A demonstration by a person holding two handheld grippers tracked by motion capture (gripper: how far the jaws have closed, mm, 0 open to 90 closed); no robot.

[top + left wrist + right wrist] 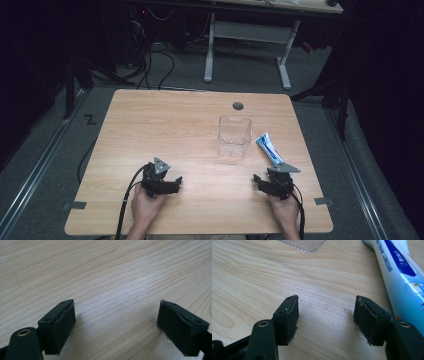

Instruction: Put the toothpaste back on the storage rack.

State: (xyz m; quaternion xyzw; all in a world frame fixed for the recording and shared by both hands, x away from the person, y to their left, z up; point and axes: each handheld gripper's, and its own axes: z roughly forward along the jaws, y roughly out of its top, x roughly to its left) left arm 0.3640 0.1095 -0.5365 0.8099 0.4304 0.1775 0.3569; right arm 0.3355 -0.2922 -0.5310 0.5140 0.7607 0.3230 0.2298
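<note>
Where it stands mid-table, the clear container (234,136) holds nothing visible.

Left claw (176,181): held in left hand (145,204), low over the bench, jaws spread wide, nothing between. Right claw (257,180): held in right hand (284,210), jaws likewise apart, nothing between.

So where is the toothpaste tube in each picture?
High view: toothpaste tube lies at right of the table, between the clear plastic container and the right hand-held gripper.
Left gripper view: not in it.
Right gripper view: along the right edge.
Shared landmark: the clear container, whose corner shows at top.
</note>
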